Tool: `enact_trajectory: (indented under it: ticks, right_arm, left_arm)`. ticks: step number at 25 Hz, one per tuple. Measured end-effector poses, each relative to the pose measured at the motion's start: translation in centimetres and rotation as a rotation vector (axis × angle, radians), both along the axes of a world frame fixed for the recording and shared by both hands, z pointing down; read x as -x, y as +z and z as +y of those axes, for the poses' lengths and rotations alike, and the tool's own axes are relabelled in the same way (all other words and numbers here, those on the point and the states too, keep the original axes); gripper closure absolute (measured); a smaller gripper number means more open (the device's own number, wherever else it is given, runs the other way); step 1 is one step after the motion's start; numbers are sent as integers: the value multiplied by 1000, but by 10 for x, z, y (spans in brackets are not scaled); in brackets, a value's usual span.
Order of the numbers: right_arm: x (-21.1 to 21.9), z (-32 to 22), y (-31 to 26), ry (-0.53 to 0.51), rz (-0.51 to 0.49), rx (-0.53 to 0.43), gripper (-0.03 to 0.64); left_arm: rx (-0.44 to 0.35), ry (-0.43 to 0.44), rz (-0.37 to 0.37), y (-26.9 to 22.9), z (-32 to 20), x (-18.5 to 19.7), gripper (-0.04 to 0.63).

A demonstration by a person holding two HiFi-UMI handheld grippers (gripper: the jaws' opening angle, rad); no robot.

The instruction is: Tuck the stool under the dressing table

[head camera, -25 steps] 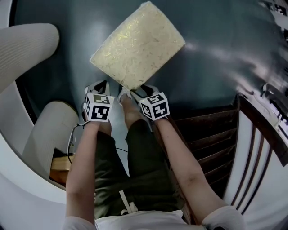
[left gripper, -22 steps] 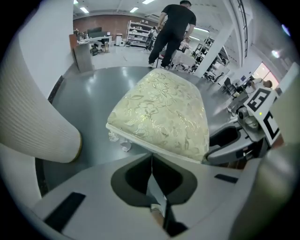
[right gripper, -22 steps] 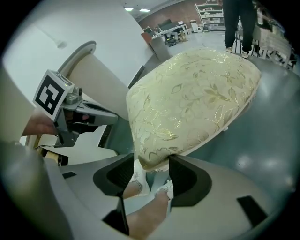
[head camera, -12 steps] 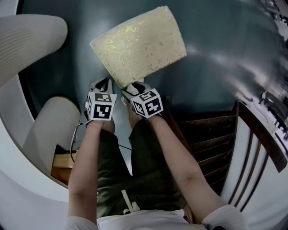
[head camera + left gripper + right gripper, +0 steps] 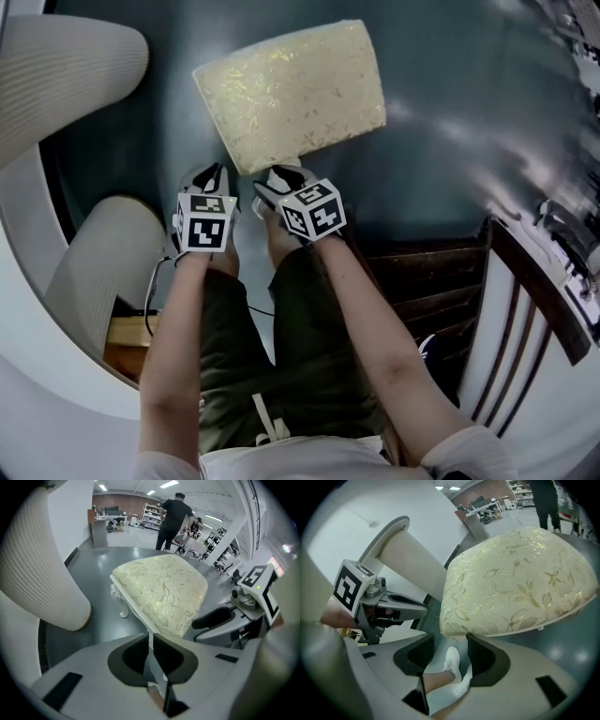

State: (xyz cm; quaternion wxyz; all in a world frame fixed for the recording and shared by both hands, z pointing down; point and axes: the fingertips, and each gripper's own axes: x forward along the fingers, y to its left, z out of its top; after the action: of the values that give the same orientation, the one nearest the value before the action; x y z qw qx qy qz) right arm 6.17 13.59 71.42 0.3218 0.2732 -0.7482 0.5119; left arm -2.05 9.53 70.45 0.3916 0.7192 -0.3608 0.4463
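Note:
A stool with a cream floral cushion (image 5: 291,94) and white carved legs (image 5: 123,607) stands on the dark glossy floor. My left gripper (image 5: 211,171) is shut and empty. In the left gripper view, its tips (image 5: 151,637) sit at the near edge of the cushion (image 5: 161,595). My right gripper (image 5: 275,178) holds its jaws apart at the stool's near corner. In the right gripper view, that corner of the cushion (image 5: 511,588) lies just at the mouth of the right gripper (image 5: 452,639), and only a shoe and a leg show between the pads.
Two white ribbed columns (image 5: 56,75) (image 5: 98,272) rise at the left beside a white curved surface (image 5: 28,328). A dark slatted wooden frame (image 5: 427,291) stands at the right. A person (image 5: 171,517) stands far off in the room.
The stool has slid away from me and turned, so its long side lies more level in the head view. Both grippers followed it up and slightly left.

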Motion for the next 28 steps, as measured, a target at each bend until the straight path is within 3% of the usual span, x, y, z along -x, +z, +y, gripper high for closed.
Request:
enact_trajectory:
  ticks: [3,8,16,23,28]
  right_arm:
    - [-29,-8,-7,22,25,-19,374]
    - [-111,-41,-10,85,116,-75,319]
    - [-233,-119,-15,362,269,-226,234]
    - [-247,-149,12,349,234,-201,186]
    - [-243,-146,11,333,165,-179,235]
  left_arm:
    - [9,3,23,-3,2,-7,549]
    - [60,40,69,-1,15,-29,415]
    - [73,136,60,7,22,-44,318]
    - [55,153,64,20,7,-53,318]
    - [61,183,69,21,5,-55,318]
